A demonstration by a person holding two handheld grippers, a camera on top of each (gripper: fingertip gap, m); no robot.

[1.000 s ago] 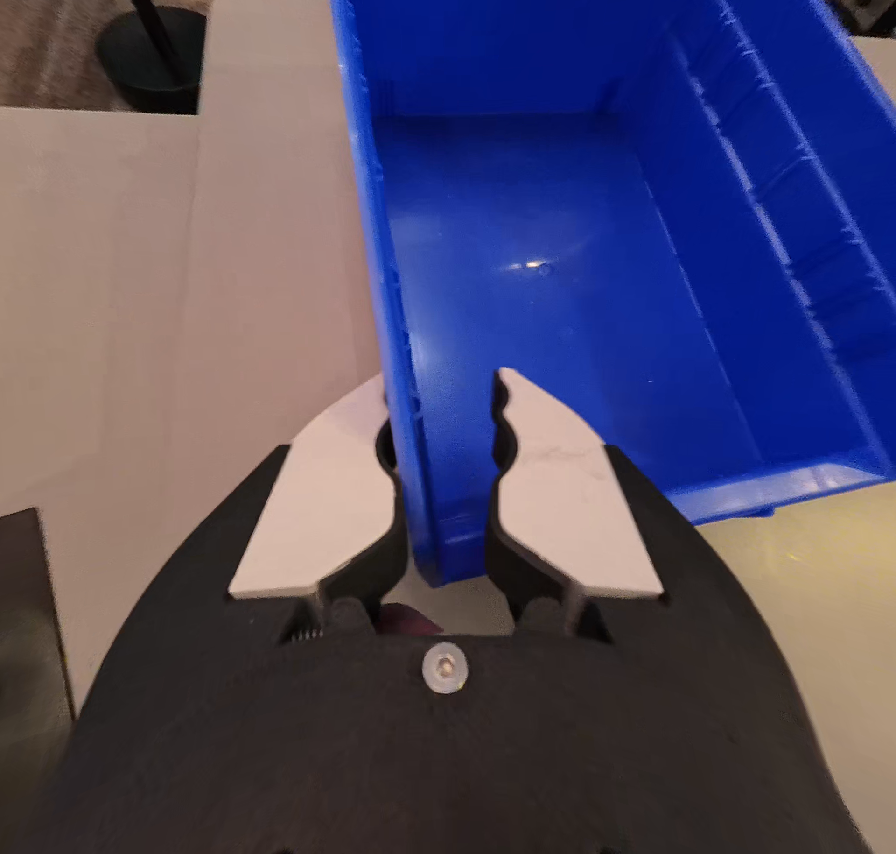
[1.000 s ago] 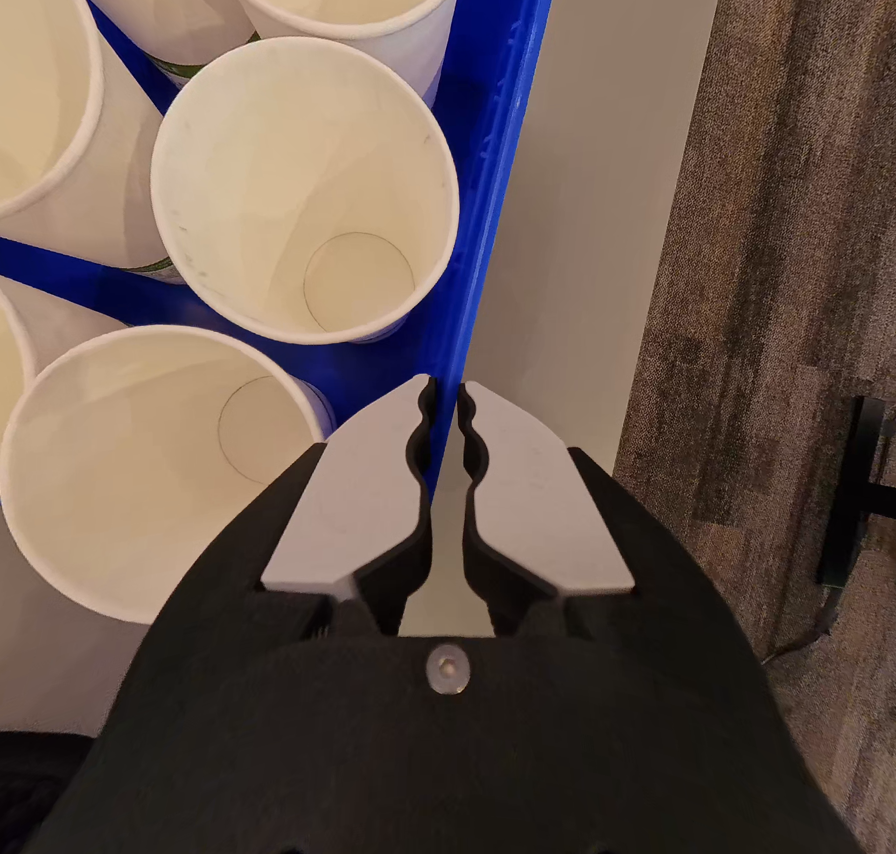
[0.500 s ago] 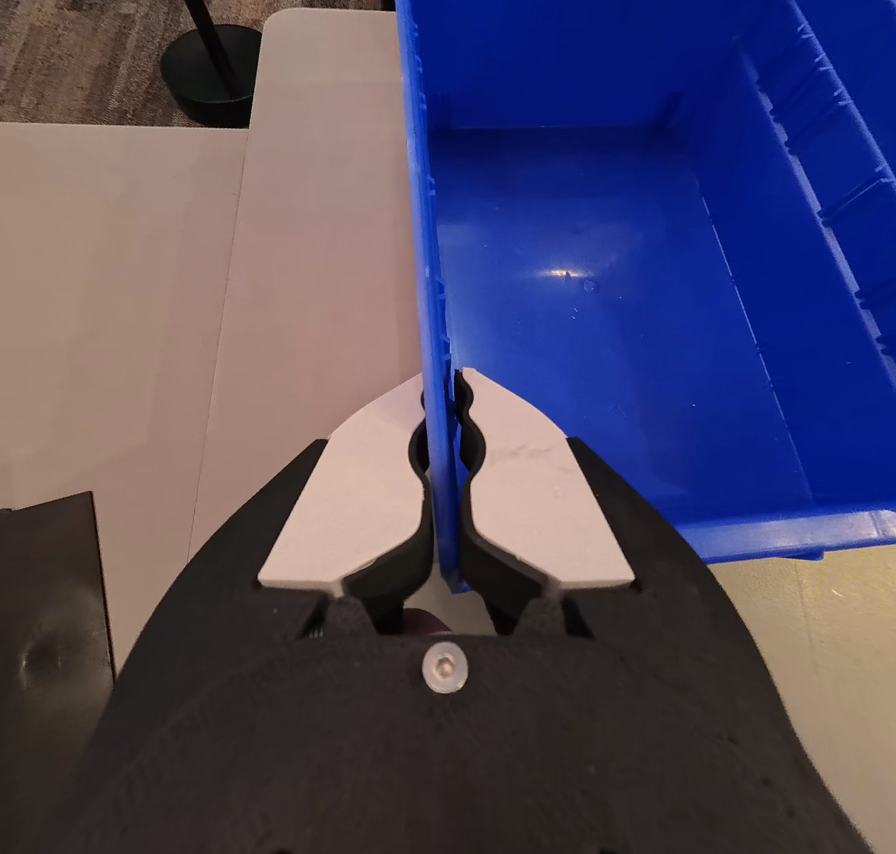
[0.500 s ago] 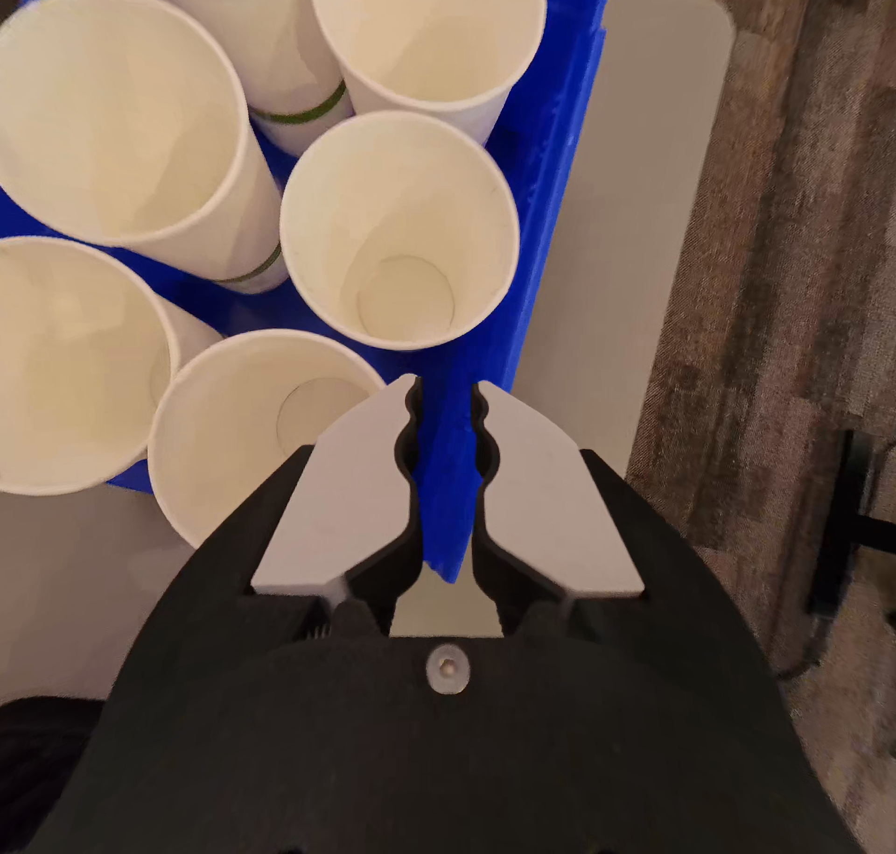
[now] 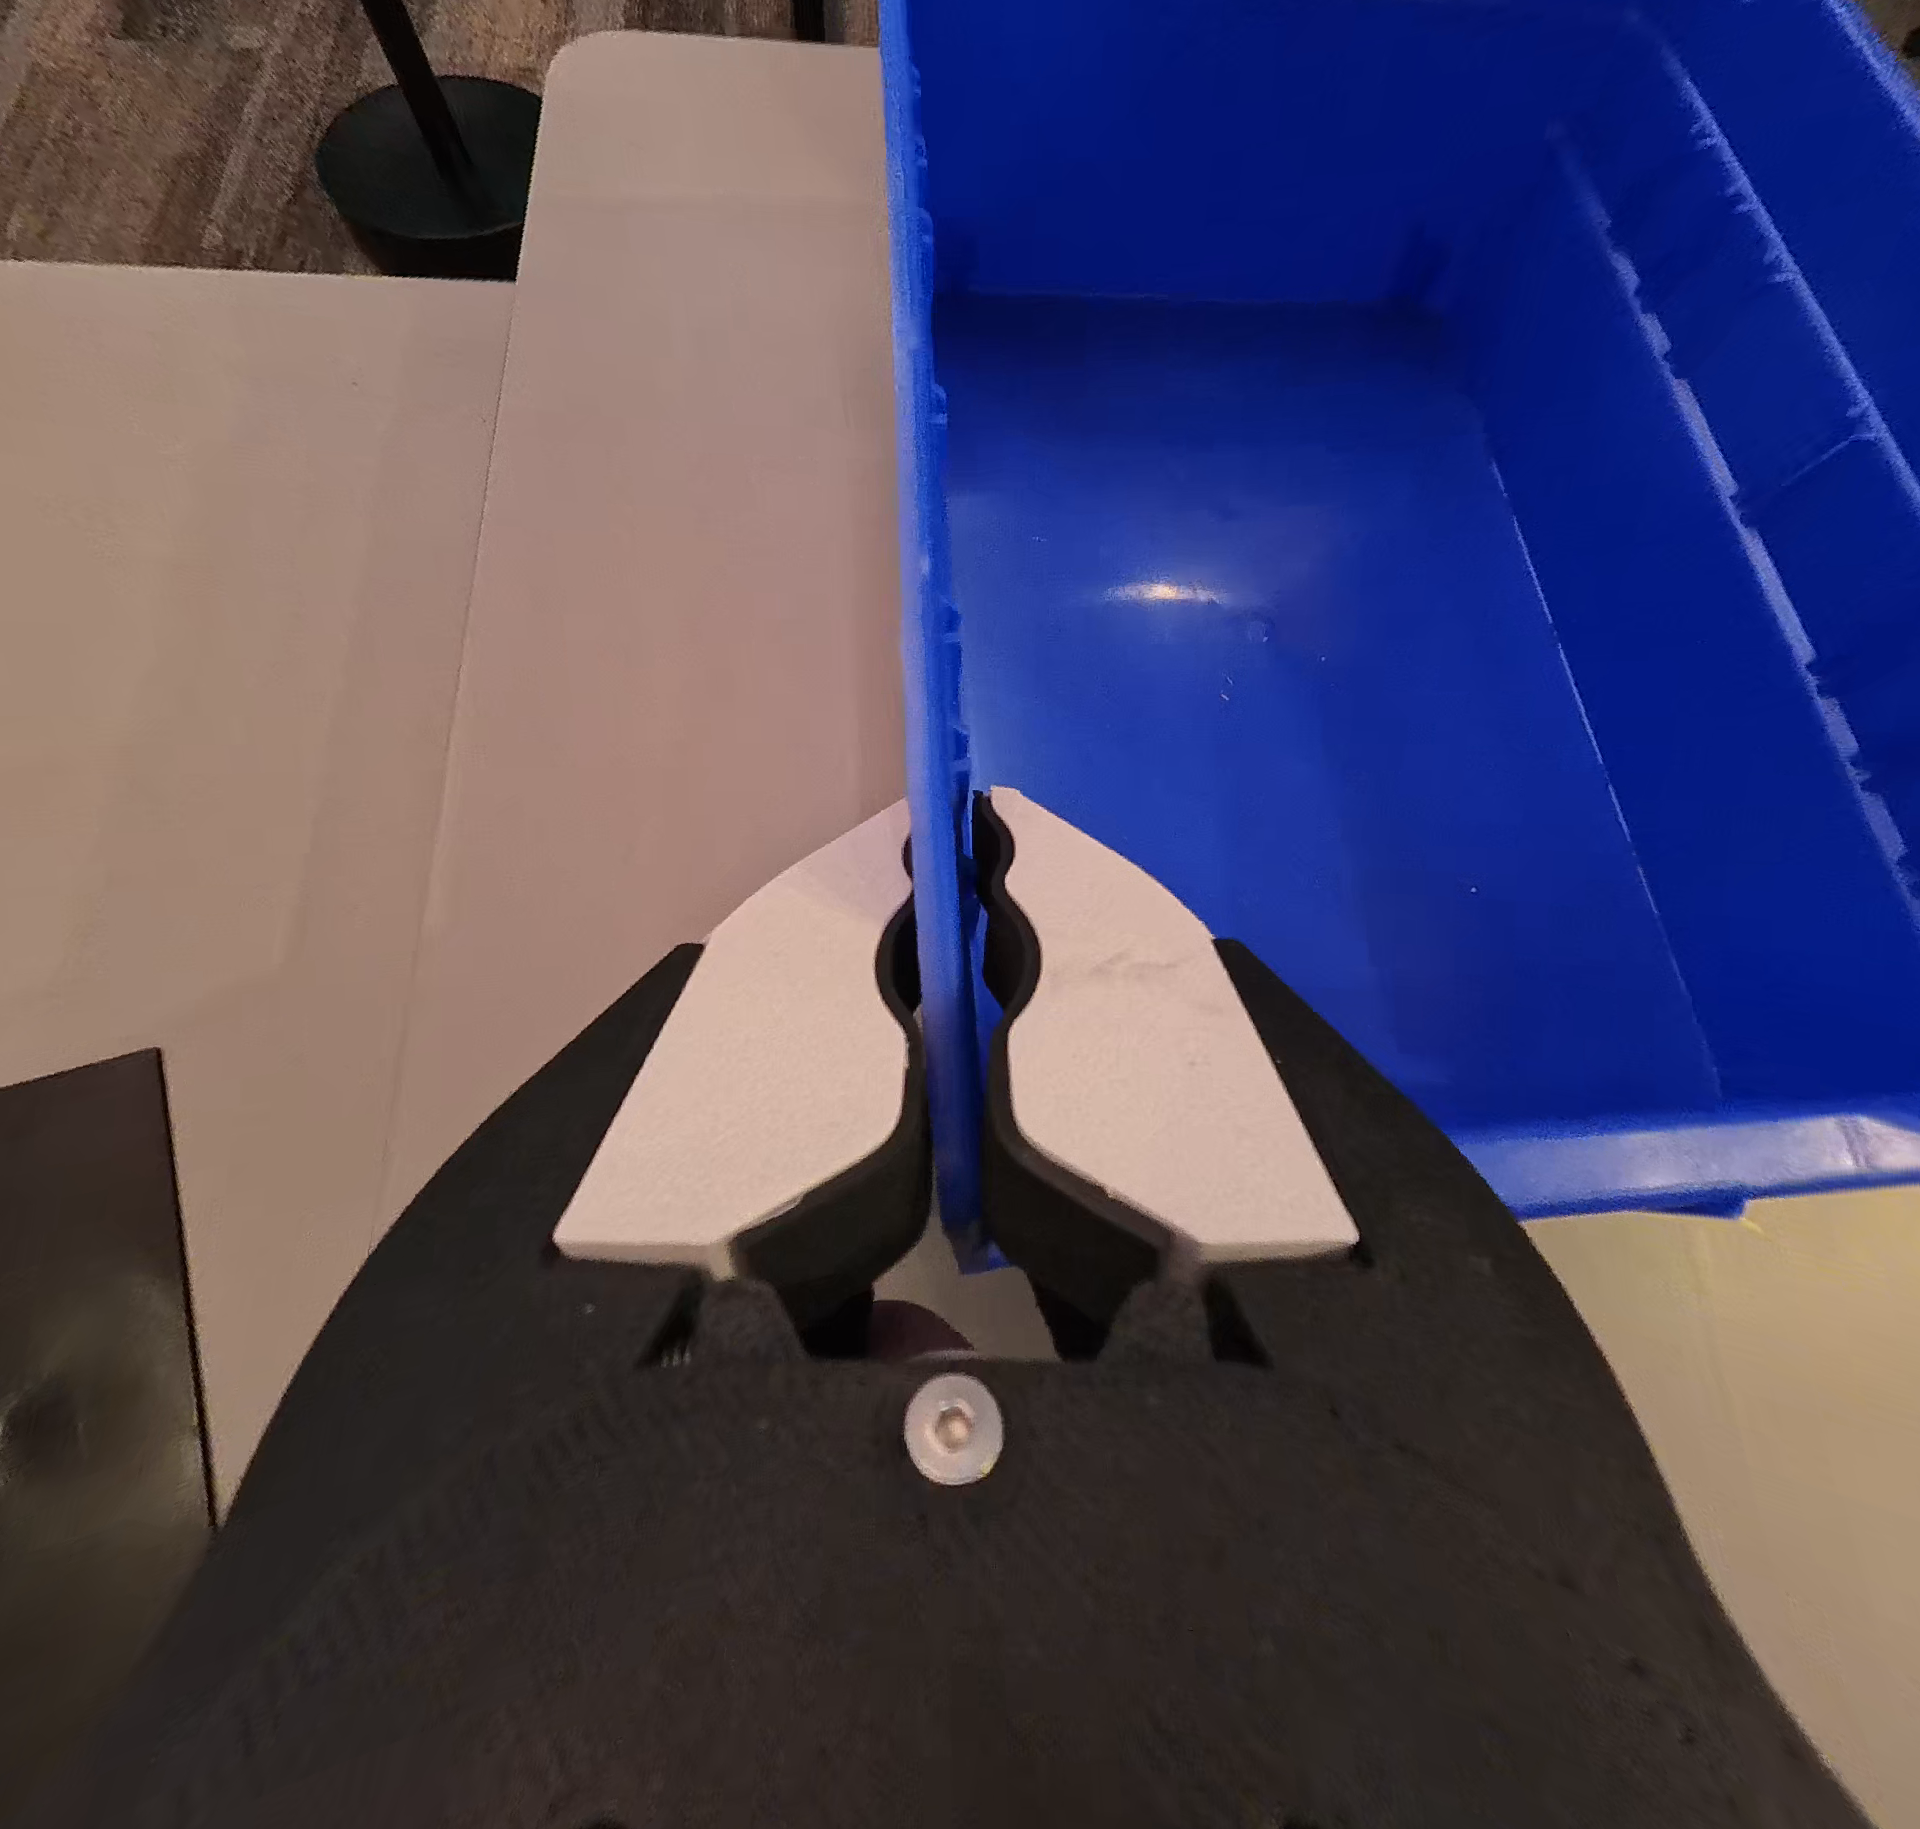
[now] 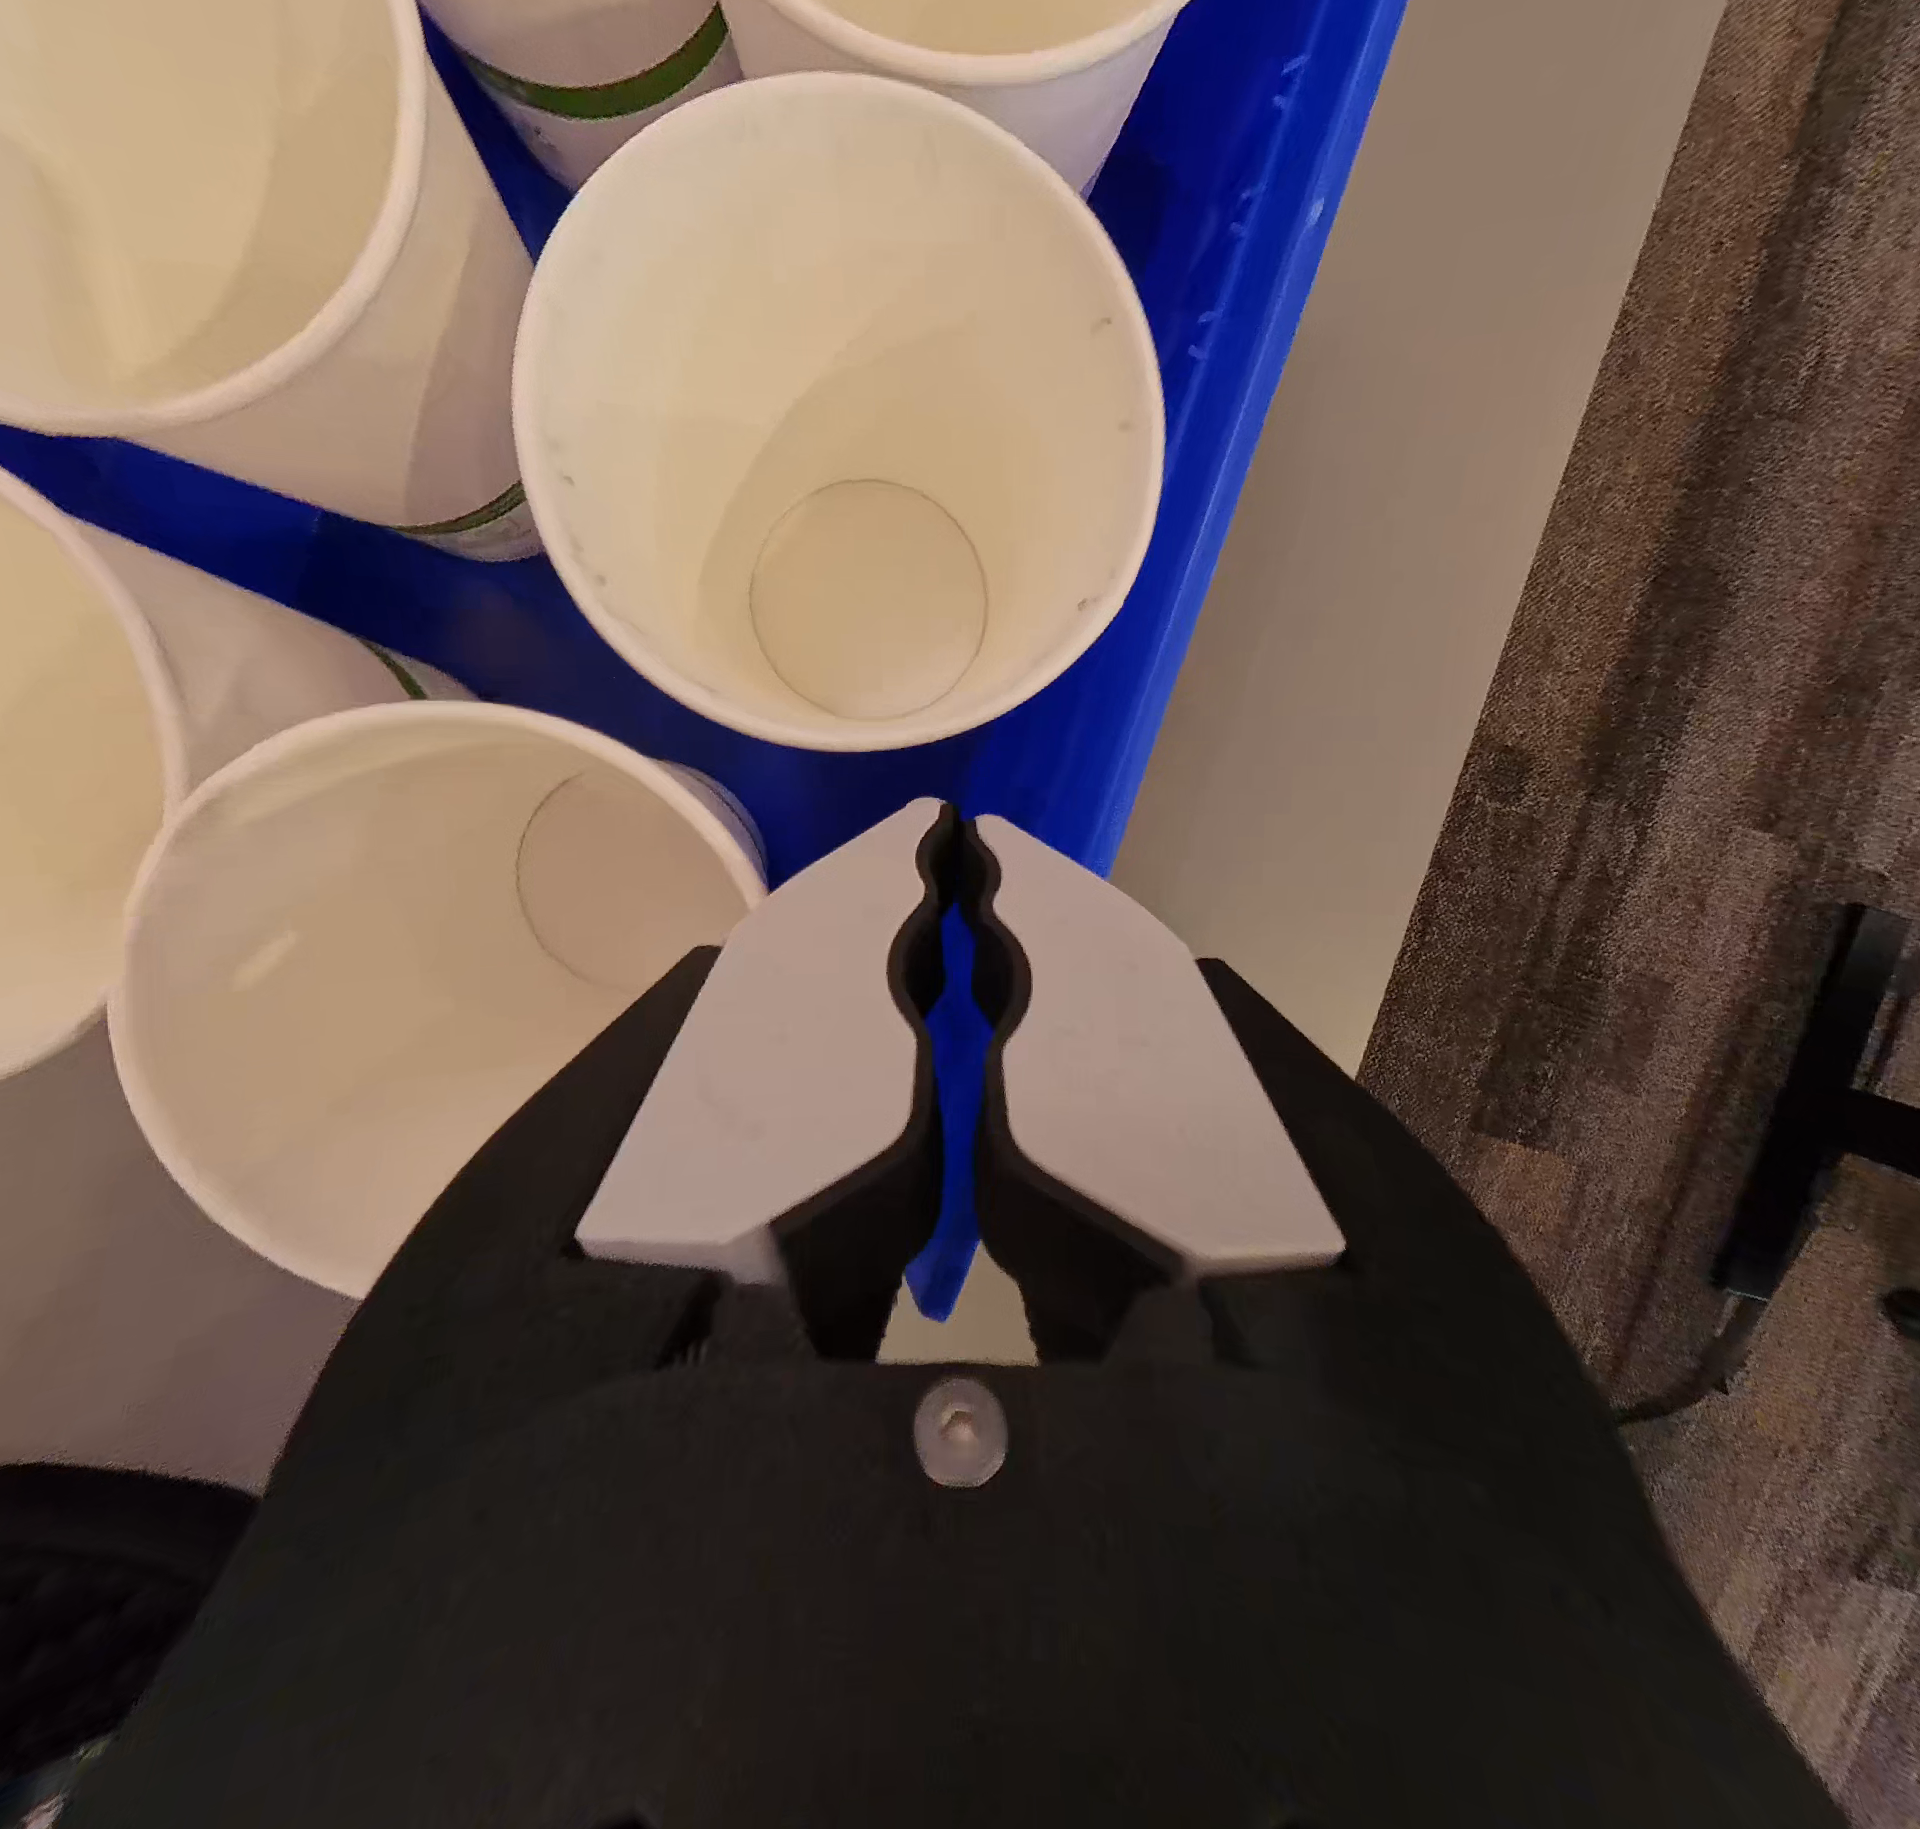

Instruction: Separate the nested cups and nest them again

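In the left wrist view my left gripper (image 5: 951, 808) is shut on the left side wall (image 5: 914, 429) of an empty blue bin, near its front corner; both pads press on the thin wall. In the right wrist view my right gripper (image 6: 951, 823) is shut on the right wall (image 6: 1195, 377) of a blue bin near its front corner; blue plastic shows between the pads. Several white paper cups stand upright in this bin. One cup (image 6: 831, 408) is just ahead of my fingertips and another (image 6: 416, 948) is to their left. No cup is in either grasp.
The bins rest on a pale table (image 5: 312, 636). A dark flat plate (image 5: 83, 1260) lies at the lower left, and a black stand base (image 5: 426, 169) is on the floor beyond. The table edge (image 6: 1403, 429) and carpet (image 6: 1662, 636) are close on the right. About 95 cm separates my left fingertips from my right.
My left jaws went from wide open around the empty bin's wall to shut on it. My right jaws opened a little around the other bin's wall, then closed on it.
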